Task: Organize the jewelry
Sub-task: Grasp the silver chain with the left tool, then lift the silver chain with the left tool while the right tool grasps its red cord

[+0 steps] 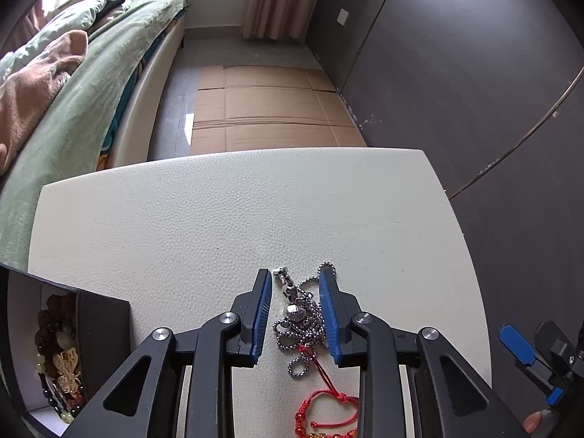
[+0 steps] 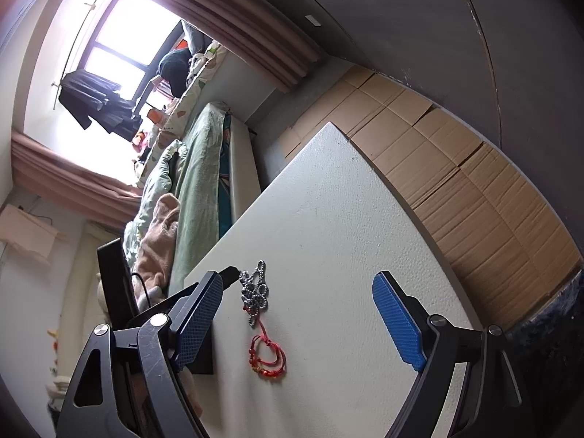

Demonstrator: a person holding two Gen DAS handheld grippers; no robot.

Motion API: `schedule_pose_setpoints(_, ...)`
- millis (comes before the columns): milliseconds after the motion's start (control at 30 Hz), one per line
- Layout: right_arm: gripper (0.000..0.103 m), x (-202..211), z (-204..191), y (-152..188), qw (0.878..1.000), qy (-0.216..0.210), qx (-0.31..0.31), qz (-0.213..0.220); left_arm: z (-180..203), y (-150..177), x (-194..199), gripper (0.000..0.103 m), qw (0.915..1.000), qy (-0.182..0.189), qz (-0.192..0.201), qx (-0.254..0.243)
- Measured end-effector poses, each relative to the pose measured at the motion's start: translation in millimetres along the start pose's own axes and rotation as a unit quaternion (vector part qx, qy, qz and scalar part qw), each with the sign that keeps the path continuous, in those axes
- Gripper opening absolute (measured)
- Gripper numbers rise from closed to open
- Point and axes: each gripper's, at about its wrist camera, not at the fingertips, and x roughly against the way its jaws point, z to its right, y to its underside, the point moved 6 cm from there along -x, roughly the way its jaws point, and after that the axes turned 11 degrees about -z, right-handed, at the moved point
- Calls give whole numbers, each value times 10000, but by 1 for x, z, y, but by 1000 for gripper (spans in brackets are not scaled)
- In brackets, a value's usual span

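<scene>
On the white table (image 1: 219, 219), straight ahead of my left claw (image 1: 296, 314), lies the chain (image 1: 301, 323), bunched in a silver heap. My left pads (image 1: 263, 314) stand one on each side of it, narrowed but not pressing yet; the right pad may just brush a loop, the left one has clear table beside it. So that claw is apart, with the chain between its jaws, nothing clamped. The heap runs lengthwise along my pointing line, clasp farthest from me, and a red cord leads back to the red bracelet (image 1: 326, 416) nearer my wrist. My left hand is plainly the nearer one; I judge the squeeze should land on the thick middle of the heap.

My right claw (image 2: 303, 317) hangs wide apart and empty, well back from the jewelry.

The left view alone shows the box (image 1: 102, 332) at my left, dark-walled, with beads and gold pieces already inside. The right view alone shows the chain and bracelet (image 2: 268, 356) as one line across the table, with my left claw's tip beside the chain's far end.
</scene>
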Motion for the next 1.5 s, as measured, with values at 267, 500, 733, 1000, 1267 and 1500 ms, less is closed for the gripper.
schedule_pose_setpoints(267, 85, -6, -4, 1, 10000, 28, 18, -69, -6, 5, -15, 9, 9996, -293, -35, 53)
schedule_pose_setpoints(500, 80, -17, -14, 6, 9992, 38, 263, -282, -8, 6, 27, 9, 9992, -56, 391, -66)
schedule_pose_setpoints(733, 72, -31, -25, 17, 9966, 111, 567, -592, -5, 7, 89, 9, 9952, 85, 948, -217)
schedule_pose_setpoints(1000, 66, -53, -42, 36, 9870, 303, 1150, -1083, -4, 7, 153, 9, 9888, 180, 1453, -272)
schedule_pose_setpoints(1267, 56, -86, -63, 60, 9674, 908, 1896, -1410, 0, 8, 214, 9, 9805, 231, 1918, -366)
schedule_pose_setpoints(1500, 40, -108, -73, 74, 9389, 1736, 2618, -1406, 3, 6, 264, 9, 9718, 222, 2304, -457)
